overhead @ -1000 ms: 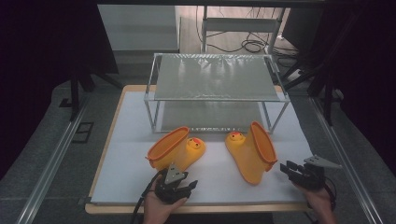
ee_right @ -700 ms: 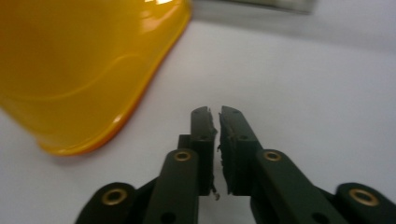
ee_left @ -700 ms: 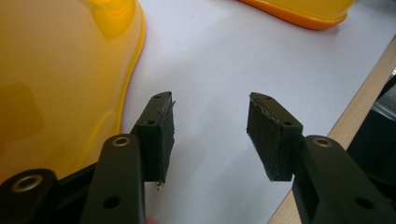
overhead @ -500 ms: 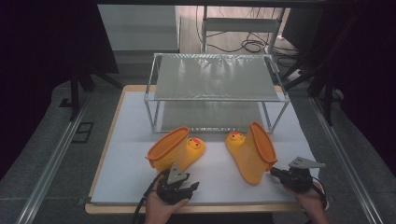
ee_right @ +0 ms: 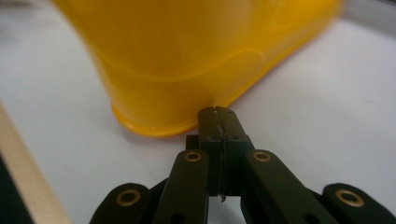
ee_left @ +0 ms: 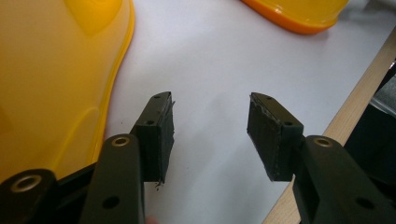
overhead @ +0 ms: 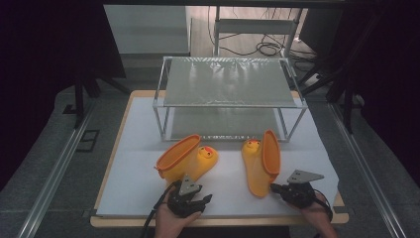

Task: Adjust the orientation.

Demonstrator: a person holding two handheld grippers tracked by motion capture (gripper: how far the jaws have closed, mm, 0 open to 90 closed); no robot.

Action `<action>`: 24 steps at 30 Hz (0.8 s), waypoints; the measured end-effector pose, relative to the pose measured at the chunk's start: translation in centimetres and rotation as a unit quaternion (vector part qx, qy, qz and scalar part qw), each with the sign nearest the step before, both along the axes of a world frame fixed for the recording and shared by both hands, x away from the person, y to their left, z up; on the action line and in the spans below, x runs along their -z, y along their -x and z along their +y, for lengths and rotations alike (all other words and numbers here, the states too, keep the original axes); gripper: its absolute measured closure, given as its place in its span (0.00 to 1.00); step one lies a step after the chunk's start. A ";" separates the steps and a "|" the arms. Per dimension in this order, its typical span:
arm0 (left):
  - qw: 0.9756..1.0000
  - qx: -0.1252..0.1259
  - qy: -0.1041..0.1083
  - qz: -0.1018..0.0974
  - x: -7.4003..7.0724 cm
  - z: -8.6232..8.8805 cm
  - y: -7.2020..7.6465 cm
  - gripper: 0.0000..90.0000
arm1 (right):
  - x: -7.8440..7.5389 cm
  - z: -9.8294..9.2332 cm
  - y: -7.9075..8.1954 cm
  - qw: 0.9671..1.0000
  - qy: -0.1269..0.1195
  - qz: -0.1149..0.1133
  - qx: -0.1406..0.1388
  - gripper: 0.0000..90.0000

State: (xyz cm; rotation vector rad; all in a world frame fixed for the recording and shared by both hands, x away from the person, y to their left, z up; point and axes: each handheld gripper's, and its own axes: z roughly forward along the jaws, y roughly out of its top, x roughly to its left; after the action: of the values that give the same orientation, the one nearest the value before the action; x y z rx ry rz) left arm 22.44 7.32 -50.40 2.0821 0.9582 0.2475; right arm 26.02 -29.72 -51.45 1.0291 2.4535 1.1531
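Jaws first: on my right gripper (ee_right: 218,112) they stand pressed together with nothing between them, the tips touching, or all but touching, the sole rim of the right boot (ee_right: 196,60). They have just been closing; in the high view a second ago that gripper sat farther out toward the table's right edge, and it has since travelled inward to the heel of the right boot (overhead: 260,161). On my left gripper (ee_left: 210,135) the jaws stand apart over bare white mat (ee_left: 210,70), gripping nothing, with the left boot (ee_left: 51,79) just beside the left-hand jaw. That gripper has kept its place over the same second.

Location of the work: both yellow boots lie on their sides on the mat in front of the wire shelf (overhead: 228,87), the left boot (overhead: 185,159) ahead of the left gripper (overhead: 190,198), the right one just beside the right gripper (overhead: 282,189).

Assessment: neither boot is held. Closed tips at the sole suggest a nudge or push rather than a pick. To lift the boot I would have to reopen those jaws. The shelf carries no boots.
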 end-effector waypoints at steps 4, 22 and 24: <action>1.000 0.001 0.000 0.001 0.0 0.0 -0.1 0.57 | 0.0 1.7 0.1 1.000 0.010 -0.006 -0.021 1.00; 1.000 0.004 0.002 0.008 0.0 -0.2 -0.2 0.56 | -0.3 4.9 -0.4 0.999 -0.001 -0.018 -0.046 0.94; 1.000 0.006 0.000 0.009 0.0 -0.2 -0.2 0.56 | -0.6 3.8 -0.3 0.999 -0.010 -0.021 -0.034 0.91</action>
State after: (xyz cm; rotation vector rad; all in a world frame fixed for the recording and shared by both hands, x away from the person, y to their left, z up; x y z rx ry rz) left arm 22.67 7.09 -50.40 2.0920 0.9569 0.2226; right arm 26.28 -25.88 -50.89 0.9238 2.4659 1.2098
